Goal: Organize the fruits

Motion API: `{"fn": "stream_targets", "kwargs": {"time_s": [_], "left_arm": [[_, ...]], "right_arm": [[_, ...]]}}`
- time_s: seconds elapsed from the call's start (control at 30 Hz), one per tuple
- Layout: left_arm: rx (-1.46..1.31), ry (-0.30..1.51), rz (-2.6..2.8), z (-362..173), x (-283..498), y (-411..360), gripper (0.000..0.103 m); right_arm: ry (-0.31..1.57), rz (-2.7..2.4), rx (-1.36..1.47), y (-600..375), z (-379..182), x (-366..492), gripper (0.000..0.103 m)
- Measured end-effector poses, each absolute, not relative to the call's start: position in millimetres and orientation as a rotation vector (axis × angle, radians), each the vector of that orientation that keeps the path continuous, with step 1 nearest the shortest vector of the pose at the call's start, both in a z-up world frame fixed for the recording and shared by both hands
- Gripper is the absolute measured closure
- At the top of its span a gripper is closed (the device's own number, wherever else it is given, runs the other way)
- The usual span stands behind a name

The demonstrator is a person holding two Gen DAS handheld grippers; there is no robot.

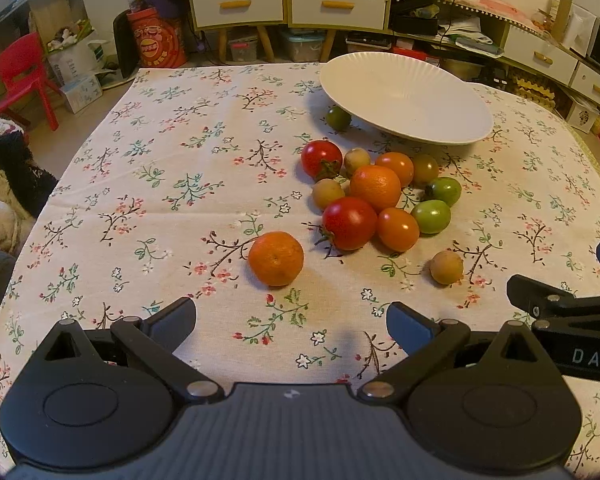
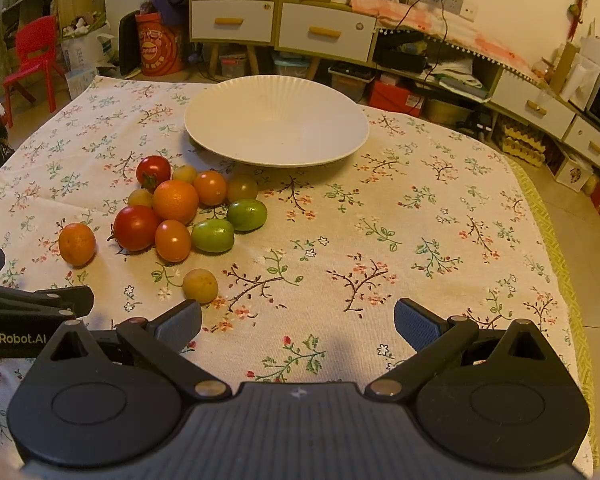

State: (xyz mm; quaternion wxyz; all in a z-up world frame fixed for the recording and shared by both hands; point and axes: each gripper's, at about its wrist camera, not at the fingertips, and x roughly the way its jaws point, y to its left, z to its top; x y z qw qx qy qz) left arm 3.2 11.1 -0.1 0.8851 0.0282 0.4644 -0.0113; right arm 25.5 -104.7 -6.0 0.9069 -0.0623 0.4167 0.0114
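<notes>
Left gripper (image 1: 291, 322) and right gripper (image 2: 298, 322): jaws spread wide, nothing held. Fruit cluster (image 2: 188, 210) on tabletop (image 2: 420, 240) near white plate (image 2: 276, 128).

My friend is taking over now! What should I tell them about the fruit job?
Left tool: open, empty, hovering over the tablecloth.
Right tool: open, empty too.
White plate: nothing in it yet.
Fruit pile lies on the cloth in front of the plate; a lone orange and a small yellow fruit lie apart, nearer the tools.
Done: nothing moved yet, by the look of it.
Left: probably every fruit onto the plate.
</notes>
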Motion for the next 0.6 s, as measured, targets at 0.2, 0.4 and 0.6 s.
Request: {"fn": "stream_targets", "kwargs": {"time_s": [0.2, 0.4, 0.6], "left_arm": [[0.058, 0.965, -0.023, -0.1, 3.1, 11.5, 0.005], [0.058, 0.965, -0.025, -0.2, 3.0, 11.5, 0.005], [0.057, 0.966, -0.024, -0.7, 2.9, 12.9, 0.005]], "right_arm": [[0.860, 0.024, -0.128, -104.8, -6.4, 25.2, 0.000], [0.859, 0.023, -0.128, -104.6, -6.5, 25.3, 0.000], [0.859, 0.024, -0.129, -104.8, -6.4, 25.0, 0.000]]}}
